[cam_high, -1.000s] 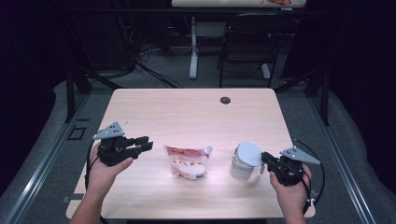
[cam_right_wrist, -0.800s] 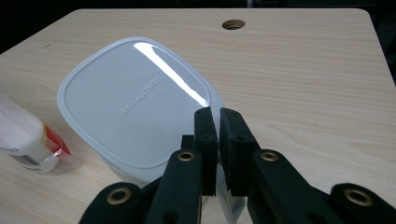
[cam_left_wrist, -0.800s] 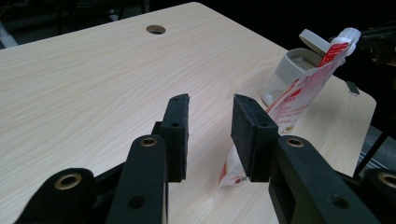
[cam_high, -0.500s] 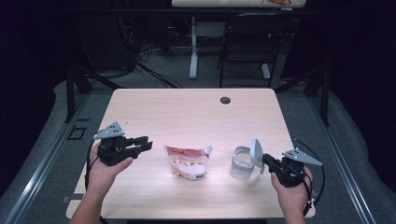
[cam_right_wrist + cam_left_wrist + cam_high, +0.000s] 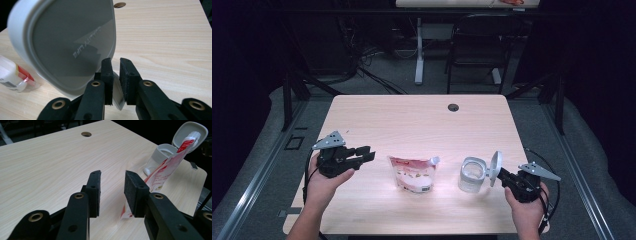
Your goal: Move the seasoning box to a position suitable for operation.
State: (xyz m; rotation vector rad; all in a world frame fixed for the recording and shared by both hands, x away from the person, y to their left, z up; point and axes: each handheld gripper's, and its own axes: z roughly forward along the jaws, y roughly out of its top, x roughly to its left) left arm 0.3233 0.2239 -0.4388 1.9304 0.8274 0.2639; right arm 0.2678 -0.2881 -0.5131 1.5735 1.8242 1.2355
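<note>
A person's left gripper (image 5: 362,154) is hovering open and empty beside a soft refill pouch (image 5: 414,173). At table's right, the right gripper (image 5: 501,175), jaws just loosening, is bracketing the tab of the light, rigid container's (image 5: 472,175) flipped-up lid (image 5: 67,45), its natural handhold.

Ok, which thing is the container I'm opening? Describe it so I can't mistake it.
Start at the wooden table and go to its near right part, just ahead of the right tool. There stands the clear container, its grey hinged lid flipped up. Unlike the red and white pouch lying flat to its left, it is upright, transparent and rigid.
</note>
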